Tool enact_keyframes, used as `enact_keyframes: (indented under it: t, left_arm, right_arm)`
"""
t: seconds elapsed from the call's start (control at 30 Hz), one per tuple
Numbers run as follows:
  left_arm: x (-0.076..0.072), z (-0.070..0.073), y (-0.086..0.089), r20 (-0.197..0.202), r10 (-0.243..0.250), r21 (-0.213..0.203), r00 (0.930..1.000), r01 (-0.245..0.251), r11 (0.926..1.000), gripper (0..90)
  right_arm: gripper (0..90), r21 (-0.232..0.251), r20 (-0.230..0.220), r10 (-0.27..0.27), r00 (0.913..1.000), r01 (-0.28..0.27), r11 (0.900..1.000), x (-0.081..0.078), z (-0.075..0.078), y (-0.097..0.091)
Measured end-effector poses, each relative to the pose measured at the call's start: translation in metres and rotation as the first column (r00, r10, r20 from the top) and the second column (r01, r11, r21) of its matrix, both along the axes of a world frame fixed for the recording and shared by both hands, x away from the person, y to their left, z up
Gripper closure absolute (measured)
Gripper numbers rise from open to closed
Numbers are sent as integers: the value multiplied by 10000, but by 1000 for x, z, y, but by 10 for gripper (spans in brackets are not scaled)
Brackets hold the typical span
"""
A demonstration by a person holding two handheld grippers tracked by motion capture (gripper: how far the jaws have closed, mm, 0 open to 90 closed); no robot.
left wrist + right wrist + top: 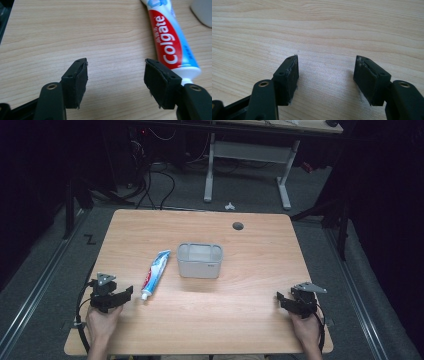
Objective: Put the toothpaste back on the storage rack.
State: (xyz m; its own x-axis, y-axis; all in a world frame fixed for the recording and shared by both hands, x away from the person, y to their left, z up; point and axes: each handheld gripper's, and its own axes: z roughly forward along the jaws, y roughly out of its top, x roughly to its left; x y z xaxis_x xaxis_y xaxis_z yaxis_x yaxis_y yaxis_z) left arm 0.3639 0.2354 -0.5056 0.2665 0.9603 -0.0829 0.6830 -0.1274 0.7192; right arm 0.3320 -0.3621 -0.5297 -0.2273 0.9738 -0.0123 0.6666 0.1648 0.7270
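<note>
Toothpaste tube (154,273) lies flat on the counter (240,320), cap end just beyond the left tool (126,295), untouched; lifting it is yet to begin. Grey bin (200,260) sits just past the tube. Left tool gapes, empty; right tool (281,300) gapes over bare wood, well apart.

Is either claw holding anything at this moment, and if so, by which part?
Nothing is held. The left claw stands open over bare table beside the cap end of the toothpaste tube; the right claw is open with nothing between its jaws.
</note>
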Motion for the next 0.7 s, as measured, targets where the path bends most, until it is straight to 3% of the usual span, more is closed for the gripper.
enact_keyframes:
  t: [0.37,0.7]
  left_arm:
    - [2,21,-22,-132,-799,212,9967,802,9966,352]
    - [12,27,-39,-361,-1276,321,9912,1287,9912,347]
  right_arm:
    - [366,-9,-9,19,10000,-19,10000,0,0,0]
    - [360,-27,7,85,10000,-85,10000,0,0,0]
